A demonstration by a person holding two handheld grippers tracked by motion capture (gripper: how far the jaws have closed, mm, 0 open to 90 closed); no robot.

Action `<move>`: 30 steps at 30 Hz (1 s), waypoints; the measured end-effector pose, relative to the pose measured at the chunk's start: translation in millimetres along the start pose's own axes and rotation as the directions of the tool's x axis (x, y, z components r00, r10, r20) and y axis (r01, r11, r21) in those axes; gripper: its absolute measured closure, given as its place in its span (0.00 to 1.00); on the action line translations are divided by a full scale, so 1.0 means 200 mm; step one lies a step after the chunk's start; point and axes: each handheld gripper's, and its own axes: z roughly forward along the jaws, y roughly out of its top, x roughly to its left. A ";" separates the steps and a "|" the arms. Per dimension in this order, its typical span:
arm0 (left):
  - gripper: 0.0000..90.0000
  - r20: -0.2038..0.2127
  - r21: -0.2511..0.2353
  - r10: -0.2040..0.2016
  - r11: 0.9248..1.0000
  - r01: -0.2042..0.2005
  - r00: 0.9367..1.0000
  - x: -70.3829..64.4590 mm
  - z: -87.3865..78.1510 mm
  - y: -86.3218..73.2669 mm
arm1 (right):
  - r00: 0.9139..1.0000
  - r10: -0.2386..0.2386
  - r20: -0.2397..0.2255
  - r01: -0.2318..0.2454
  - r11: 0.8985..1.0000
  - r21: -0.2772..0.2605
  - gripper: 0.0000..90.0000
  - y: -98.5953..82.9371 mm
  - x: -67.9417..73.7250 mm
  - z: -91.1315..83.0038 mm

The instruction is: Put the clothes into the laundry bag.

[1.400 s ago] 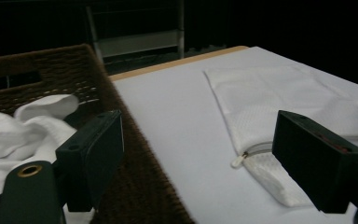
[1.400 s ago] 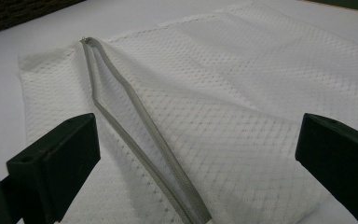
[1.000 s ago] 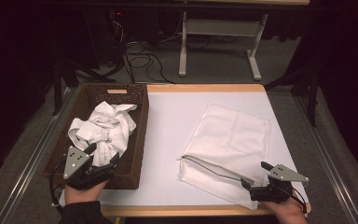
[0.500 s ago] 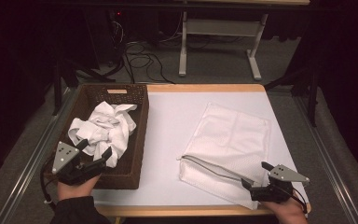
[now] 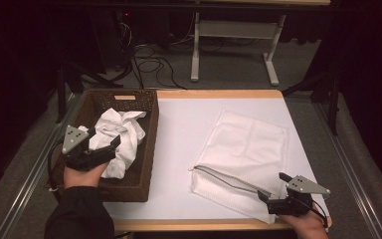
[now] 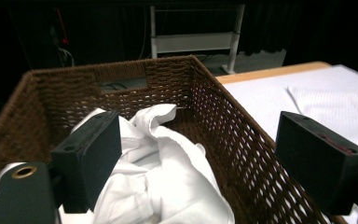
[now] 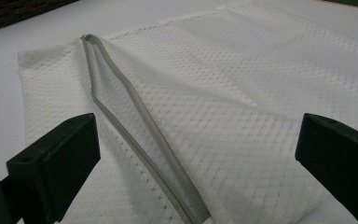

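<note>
The mesh bag (image 5: 246, 157) lies flat, its long axis running away from the spread-open right gripper (image 5: 268, 196), its grey zipper (image 7: 135, 126) parted between the jaws. The left gripper (image 5: 110, 147), also wide open, hovers over the crumpled white cloth (image 6: 163, 182) in the wicker basket (image 6: 223, 121).

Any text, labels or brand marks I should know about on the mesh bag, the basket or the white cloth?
None can be read. The mesh bag, wicker basket and white cloth show no print or tag, and neither do the left gripper or right gripper.
</note>
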 end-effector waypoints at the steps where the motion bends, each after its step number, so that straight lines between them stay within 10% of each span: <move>1: 0.17 -0.008 0.003 0.001 1.000 -0.001 1.000 0.01 0.02 0.00 | 1.000 0.001 0.002 -0.001 1.000 0.000 0.00 0.00 0.00 0.00; 8: 0.16 -0.013 0.013 -0.047 0.999 0.047 0.999 0.07 0.15 0.04 | 1.000 0.016 0.008 -0.017 1.000 0.005 0.00 -0.01 -0.02 0.00; 12: 0.10 -0.037 0.114 -0.051 0.992 0.055 0.998 0.13 0.27 0.04 | 1.000 0.016 0.013 -0.016 1.000 0.010 0.00 -0.01 -0.02 0.01; 19: 0.00 -0.071 0.320 -0.037 0.946 0.058 0.997 0.21 0.41 0.03 | 1.000 0.012 0.017 -0.013 1.000 0.021 0.00 -0.02 -0.03 0.02; 23: 0.00 -0.105 0.494 0.018 0.869 0.037 0.994 0.23 0.48 0.00 | 1.000 0.012 0.015 -0.013 1.000 0.028 0.01 -0.03 -0.03 0.02; 26: 0.00 -0.119 0.612 0.019 0.789 0.058 0.993 0.26 0.54 -0.07 | 1.000 0.011 0.014 -0.012 1.000 0.027 0.01 -0.03 -0.02 0.02; 30: 0.00 -0.127 0.699 0.078 0.714 0.033 0.989 0.24 0.59 -0.14 | 1.000 0.014 0.012 -0.015 0.999 0.031 0.01 -0.03 -0.02 0.02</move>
